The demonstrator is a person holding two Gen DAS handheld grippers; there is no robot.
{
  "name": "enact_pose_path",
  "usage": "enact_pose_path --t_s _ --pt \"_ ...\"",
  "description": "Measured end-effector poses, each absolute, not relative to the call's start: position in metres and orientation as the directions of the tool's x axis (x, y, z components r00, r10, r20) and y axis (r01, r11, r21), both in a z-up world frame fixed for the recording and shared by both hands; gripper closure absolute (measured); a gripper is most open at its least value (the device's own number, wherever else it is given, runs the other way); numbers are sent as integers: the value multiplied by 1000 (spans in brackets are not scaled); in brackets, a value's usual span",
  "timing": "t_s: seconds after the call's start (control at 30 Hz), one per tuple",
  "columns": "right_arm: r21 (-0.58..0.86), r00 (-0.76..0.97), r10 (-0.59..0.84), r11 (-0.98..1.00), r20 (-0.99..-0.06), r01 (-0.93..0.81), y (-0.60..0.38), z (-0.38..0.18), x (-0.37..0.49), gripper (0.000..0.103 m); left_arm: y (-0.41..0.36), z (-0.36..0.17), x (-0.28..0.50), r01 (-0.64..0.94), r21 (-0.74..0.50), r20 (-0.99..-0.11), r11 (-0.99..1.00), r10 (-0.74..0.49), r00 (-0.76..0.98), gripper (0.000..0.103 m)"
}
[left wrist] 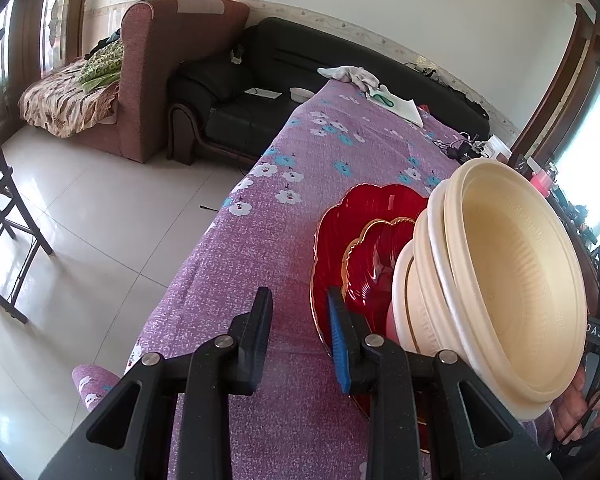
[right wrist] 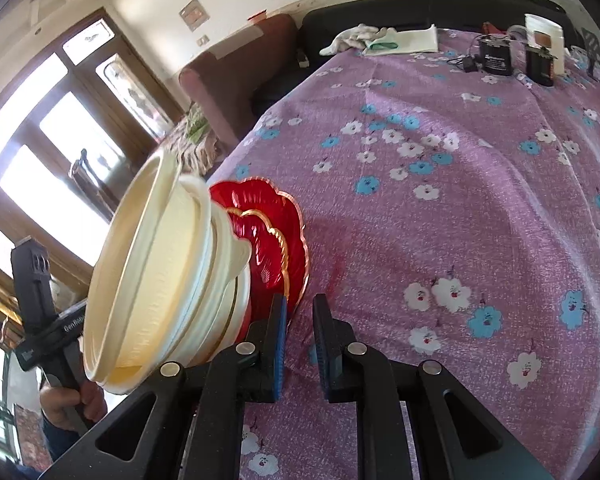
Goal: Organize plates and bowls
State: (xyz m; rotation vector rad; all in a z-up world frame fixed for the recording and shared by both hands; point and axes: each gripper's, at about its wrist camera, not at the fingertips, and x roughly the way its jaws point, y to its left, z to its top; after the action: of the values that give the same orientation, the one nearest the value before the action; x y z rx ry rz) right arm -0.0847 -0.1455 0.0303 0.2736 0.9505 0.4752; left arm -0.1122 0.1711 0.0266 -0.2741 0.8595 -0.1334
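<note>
Bowls [left wrist: 500, 280]: several cream ones nested in one stack, with a white gold-banded one at the bottom. The stack sits on the small red plate [left wrist: 372, 264], the one with a gold scalloped rim. That plate lies inside the large red plate [left wrist: 352, 208], which I use as the reference for everything below. The large red plate lies flat on the bench [left wrist: 300, 152], on the purple flowered cloth near its front edge.

Left hand-held gripper [left wrist: 298, 292]: released. The jaws stand apart over the left rim of the large red plate. The blue-padded finger is at the rim and the other is out over bare cloth. Nothing is clamped, and only cloth and a sliver of rim show in the gap.

Right hand-held gripper [right wrist: 300, 299]: clenched down to a narrow slit at the opposite rim of the large red plate. The rim ends right at the tip of its blue-padded finger. Cannot tell whether the rim is actually pinched. Cloth shows through the slit.

A hand [right wrist: 68, 400] grips the left unit's handle, on the far side of the bowls in the right wrist view.

Well beyond the large red plate, at the bench's far end, are a white rag [left wrist: 352, 74], a folded paper [left wrist: 400, 108] and two black canisters [right wrist: 496, 56]. Past those are a black sofa [left wrist: 260, 80] and a brown armchair [left wrist: 160, 60].
</note>
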Motion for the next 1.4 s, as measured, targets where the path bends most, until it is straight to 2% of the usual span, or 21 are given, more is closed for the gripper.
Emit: enact_pose_path --t_s 0.17,0.23,0.3,0.37,0.83,1.4 --pt "459 462 535 845 -707 -275 -144 24 -80 88 170 27 -112 11 -284 -727 959 -223 650 79" --pt "475 438 548 836 -712 -274 -138 16 -77 87 165 28 -113 26 -280 -723 960 -228 653 88" --pt "460 454 538 843 -710 -279 -135 15 -77 87 159 29 -113 38 -257 -721 966 -218 657 93" --pt "458 460 535 844 -708 -277 -134 15 -78 87 152 29 -114 35 -216 -721 976 -184 668 93" --pt "438 529 491 868 -692 -233 -161 33 -88 88 119 33 -105 73 -255 -718 964 -239 654 94" --pt "444 694 306 896 -652 22 -308 45 -115 88 -43 35 -64 255 -246 -742 935 -351 572 94"
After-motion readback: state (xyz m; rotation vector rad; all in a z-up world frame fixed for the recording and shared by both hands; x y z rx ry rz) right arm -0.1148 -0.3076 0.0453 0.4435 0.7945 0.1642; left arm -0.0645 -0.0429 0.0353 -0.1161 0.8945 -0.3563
